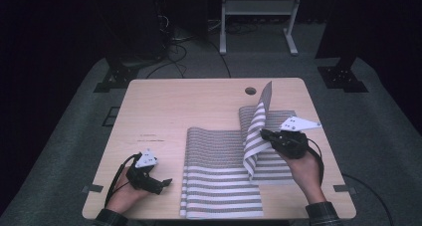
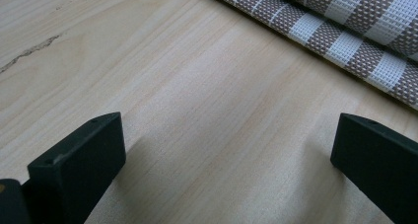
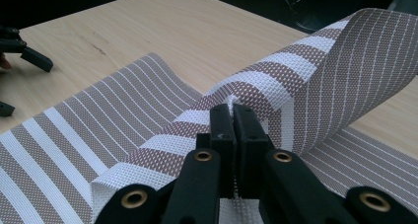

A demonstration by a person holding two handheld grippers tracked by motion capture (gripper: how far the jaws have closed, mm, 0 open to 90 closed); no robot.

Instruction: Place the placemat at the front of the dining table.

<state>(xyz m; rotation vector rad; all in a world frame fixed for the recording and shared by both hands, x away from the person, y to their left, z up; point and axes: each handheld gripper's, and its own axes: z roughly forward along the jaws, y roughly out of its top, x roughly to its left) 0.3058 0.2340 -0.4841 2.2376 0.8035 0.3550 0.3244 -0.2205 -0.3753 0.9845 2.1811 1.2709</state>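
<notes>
Your left gripper (image 1: 160, 182) rests on the table (image 1: 164, 106) near your edge, at about 8 o'clock from the middle of the table. In the left gripper view its two black jaws stand wide apart with only bare wood between them. It holds nothing. The mat (image 2: 345, 21) lies just past it, toward 1 o'clock in that view, and does not touch the jaws.

The mat (image 1: 219, 186) is striped brown and white. Its near part lies flat, reaching almost to your edge of the table at 6 o'clock. It lies a little to the right of the table's middle.

Your right gripper (image 1: 266, 135) is farther in, at about 3 o'clock from the table's middle. Its jaws are pressed together on the mat's edge. In the right gripper view you see the mat (image 3: 296, 81) pinched between the black pads, with a bit of white weave poking out at the tips. You hold that side lifted, so it stands up and curls over the flat part. Its top corner points to 12 o'clock.

Past the raised flap, more of the mat lies flat toward the far right side of the table.

Farther still, near the far edge at 12 o'clock, there is a round hole (image 1: 250, 91) in the table. The mat does not reach it.
</notes>
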